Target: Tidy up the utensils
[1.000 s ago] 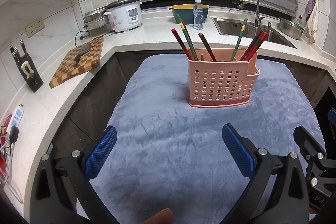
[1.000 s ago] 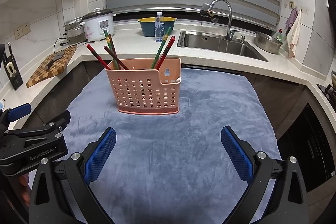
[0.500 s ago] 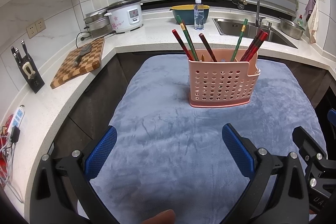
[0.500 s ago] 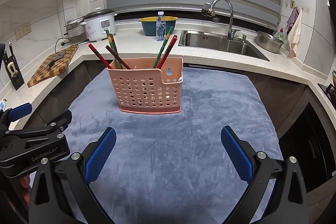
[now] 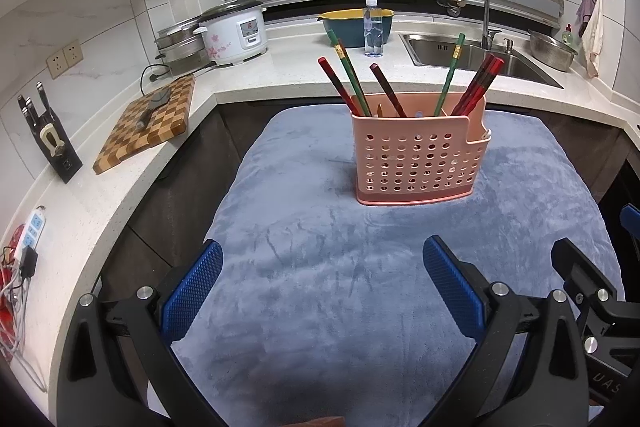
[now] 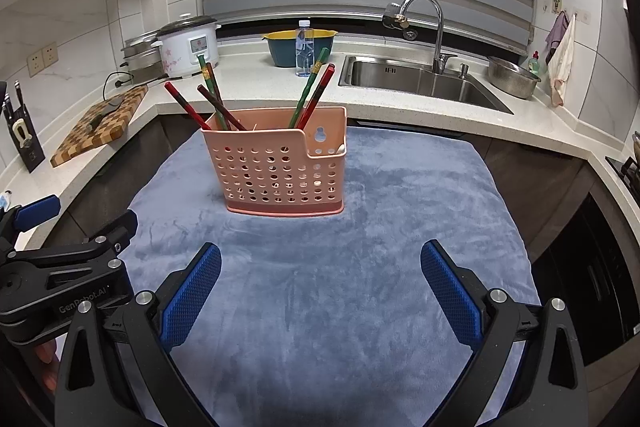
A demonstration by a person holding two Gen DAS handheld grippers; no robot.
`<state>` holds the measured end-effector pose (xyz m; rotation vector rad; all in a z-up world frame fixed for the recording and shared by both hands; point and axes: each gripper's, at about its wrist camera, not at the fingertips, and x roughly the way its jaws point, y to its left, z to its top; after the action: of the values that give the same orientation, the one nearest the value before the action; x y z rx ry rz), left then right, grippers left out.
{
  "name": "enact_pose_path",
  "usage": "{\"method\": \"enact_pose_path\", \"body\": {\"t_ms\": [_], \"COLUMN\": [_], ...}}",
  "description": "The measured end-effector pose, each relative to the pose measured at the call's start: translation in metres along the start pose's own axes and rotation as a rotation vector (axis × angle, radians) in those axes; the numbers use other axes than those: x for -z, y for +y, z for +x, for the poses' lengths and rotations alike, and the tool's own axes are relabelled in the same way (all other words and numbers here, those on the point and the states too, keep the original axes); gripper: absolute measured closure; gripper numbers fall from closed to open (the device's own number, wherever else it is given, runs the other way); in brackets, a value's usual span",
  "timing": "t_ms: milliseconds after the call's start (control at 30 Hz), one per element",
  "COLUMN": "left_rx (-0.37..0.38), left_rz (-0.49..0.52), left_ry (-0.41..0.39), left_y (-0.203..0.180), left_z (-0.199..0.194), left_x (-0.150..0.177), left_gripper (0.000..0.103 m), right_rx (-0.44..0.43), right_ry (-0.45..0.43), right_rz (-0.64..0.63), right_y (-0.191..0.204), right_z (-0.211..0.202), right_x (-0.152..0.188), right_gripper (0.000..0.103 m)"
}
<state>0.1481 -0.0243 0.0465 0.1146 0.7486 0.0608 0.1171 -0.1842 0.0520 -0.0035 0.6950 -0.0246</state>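
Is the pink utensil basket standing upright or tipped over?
Upright. The pink basket sits flat on its base on the blue cloth, and the chopsticks lean out of its open top.

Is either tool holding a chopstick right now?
No, both the left tool and right tool are open and empty; the chopsticks stand in the basket.

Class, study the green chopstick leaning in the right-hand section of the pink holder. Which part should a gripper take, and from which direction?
Probably grip the green chopstick on its bare upper shaft, above the pink holder rim, coming from above. Its lower end is buried in the basket; only the top stands free. It leans beside the red chopsticks, so close across the thin shaft and draw along its tilt.
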Motion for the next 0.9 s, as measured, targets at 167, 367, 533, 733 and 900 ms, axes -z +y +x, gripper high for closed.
{"method": "enact_pose_path", "body": {"t_ms": [167,367,533,733,900], "left_rx": [-0.005,-0.007,-0.009,-0.012,-0.013], "left_rz": [-0.006,-0.007,-0.007,-0.006,-0.006], "left_ry": [0.001,0.008,0.007,0.008,0.007], "left_y": [-0.0007,-0.0009,-0.0002,0.0010,0.0015], "left_z": [0.0003,0.0025,0.0030,0.0040,0.0044], "left_x": [0.0003,0.0007,-0.0001,-0.0016,-0.0017], "left_gripper": [0.007,0.007,0.007,0.007,0.007], "right_rx": [0.001,0.001,0.001,0.000,0.000], "right_ry": [0.001,0.003,0.003,0.005,0.004], "right_rz": [-0.003,-0.002,-0.001,-0.002,-0.001], "right_y": [-0.0001,-0.0009,-0.0016,-0.0016,-0.0015], "right_z": [0.0001,0.0003,0.0008,0.0009,0.0007], "right_x": [0.0001,0.0001,0.0002,0.0000,-0.0002], "right_gripper": [0.007,0.007,0.007,0.007,0.007]}}
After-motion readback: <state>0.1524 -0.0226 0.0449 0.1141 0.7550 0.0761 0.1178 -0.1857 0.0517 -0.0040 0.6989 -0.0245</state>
